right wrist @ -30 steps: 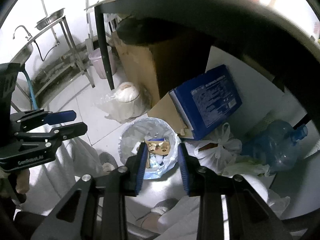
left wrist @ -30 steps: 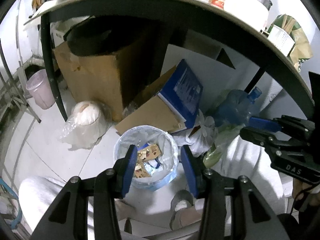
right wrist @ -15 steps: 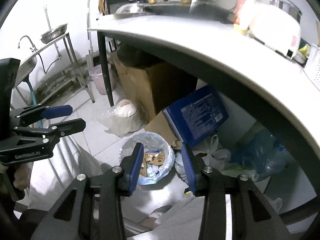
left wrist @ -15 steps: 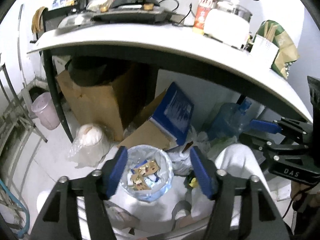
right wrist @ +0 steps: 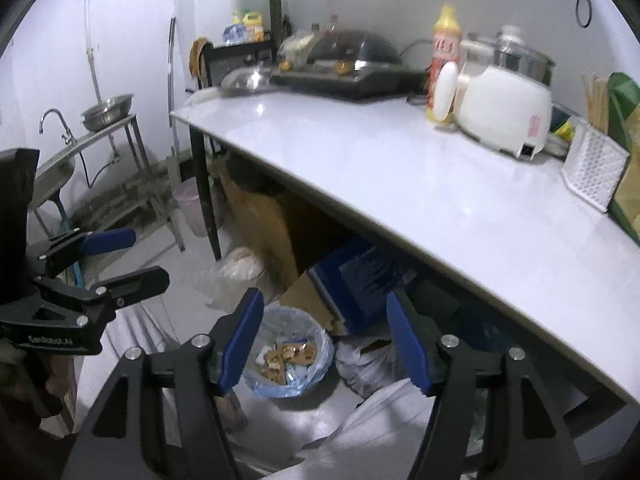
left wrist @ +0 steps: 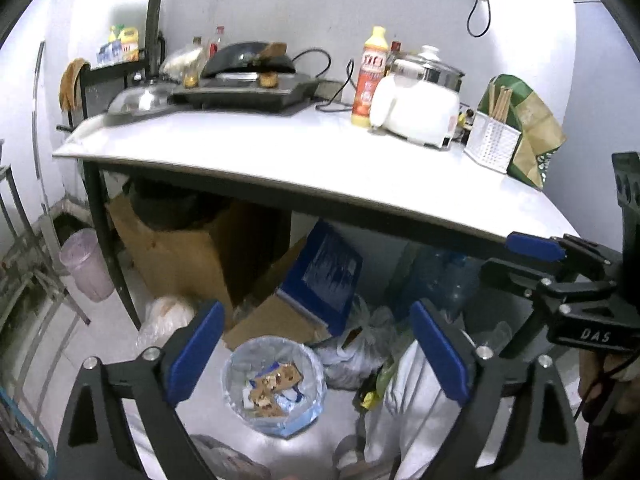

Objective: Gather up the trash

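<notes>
The trash bin (left wrist: 274,388) sits on the floor under the worktop (left wrist: 304,168), brown scraps inside, labels too blurry to read. My left gripper (left wrist: 316,356) and right gripper (right wrist: 326,344) both hang above it, fingers wide apart, holding nothing.

My left gripper (left wrist: 316,354): black angular frame, silver screws at the joints, bright blue pads (left wrist: 196,348) lining the jaws. My right gripper (right wrist: 326,340) is built the same; seen from the left camera, its black body reads "DAS" in white. White trousers (left wrist: 416,396) below.
</notes>
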`<state>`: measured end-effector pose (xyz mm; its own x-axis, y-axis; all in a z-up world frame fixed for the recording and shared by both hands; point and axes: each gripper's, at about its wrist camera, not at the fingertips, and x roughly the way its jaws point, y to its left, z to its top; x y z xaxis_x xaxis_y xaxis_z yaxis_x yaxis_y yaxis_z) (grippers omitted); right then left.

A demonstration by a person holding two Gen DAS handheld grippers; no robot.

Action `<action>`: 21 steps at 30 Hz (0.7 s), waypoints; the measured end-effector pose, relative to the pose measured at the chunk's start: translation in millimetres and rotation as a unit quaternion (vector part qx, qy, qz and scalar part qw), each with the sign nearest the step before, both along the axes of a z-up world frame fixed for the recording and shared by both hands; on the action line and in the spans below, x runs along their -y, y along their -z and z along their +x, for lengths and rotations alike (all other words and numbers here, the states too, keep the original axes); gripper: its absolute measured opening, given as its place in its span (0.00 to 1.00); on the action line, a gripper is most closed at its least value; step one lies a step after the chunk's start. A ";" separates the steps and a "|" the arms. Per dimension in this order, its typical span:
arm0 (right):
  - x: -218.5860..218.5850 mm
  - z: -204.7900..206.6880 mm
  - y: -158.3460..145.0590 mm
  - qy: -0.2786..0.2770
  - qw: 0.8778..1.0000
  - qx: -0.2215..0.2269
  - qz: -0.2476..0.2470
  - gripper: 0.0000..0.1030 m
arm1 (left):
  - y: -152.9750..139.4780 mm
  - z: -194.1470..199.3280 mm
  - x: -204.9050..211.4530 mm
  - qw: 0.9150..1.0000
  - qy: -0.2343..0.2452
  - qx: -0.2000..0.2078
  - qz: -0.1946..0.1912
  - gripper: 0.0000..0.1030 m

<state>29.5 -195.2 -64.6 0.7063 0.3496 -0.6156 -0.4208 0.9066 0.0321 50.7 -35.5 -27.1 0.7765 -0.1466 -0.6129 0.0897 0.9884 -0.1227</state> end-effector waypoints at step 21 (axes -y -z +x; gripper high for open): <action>28.7 -42.0 -78.0 0.027 0.993 0.103 0.044 0.87 | -61.7 -32.0 15.9 0.991 -0.015 0.118 0.067 0.97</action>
<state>-12.5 -223.9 13.3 0.8337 0.3538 -0.4241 -0.3771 0.9257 0.0308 18.7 -51.3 34.6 0.9033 -0.0511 -0.4260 0.0705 0.9971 0.0299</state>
